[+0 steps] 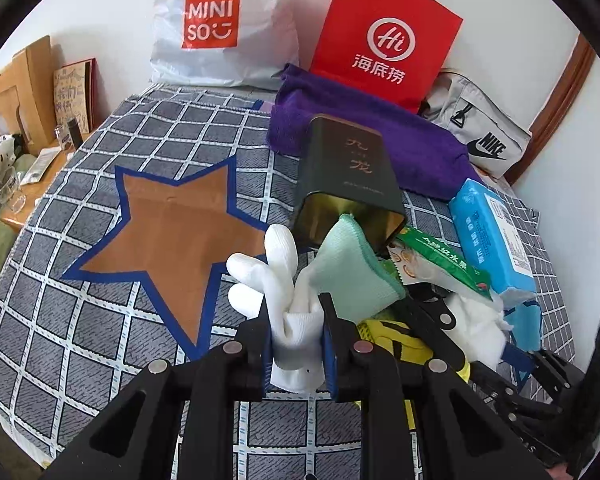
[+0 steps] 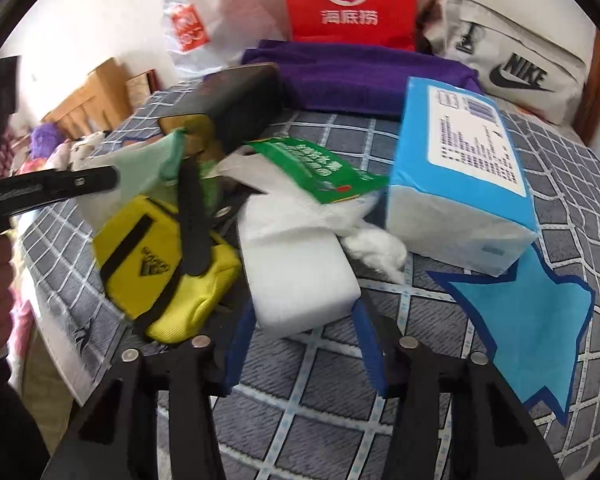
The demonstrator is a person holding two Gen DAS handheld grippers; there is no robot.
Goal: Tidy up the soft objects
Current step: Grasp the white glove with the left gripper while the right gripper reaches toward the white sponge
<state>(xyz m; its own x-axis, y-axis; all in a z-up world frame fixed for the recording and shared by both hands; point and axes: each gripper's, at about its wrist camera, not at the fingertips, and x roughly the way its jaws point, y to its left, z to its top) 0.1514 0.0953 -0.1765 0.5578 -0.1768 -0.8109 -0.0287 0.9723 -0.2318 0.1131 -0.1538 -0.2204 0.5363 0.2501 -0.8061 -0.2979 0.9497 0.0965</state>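
The white glove (image 1: 278, 276) sat clamped at its cuff between the fingers of the left gripper (image 1: 296, 344), its fingertips standing up just in front of the dark tin (image 1: 350, 178). A mint cloth (image 1: 352, 264) spilled from the tin's open mouth, touching the glove. The right gripper (image 2: 304, 354) had its fingers apart around the near end of a white sponge block (image 2: 296, 276), not yet closed on it. The step looked like pulling the glove clear of the clutter; next it would need a free spot, perhaps the brown star (image 1: 172, 224) left of the tin. Everything lay on a grey checked bedcover (image 1: 60, 320), with shopping bags against the white wall behind the tin.
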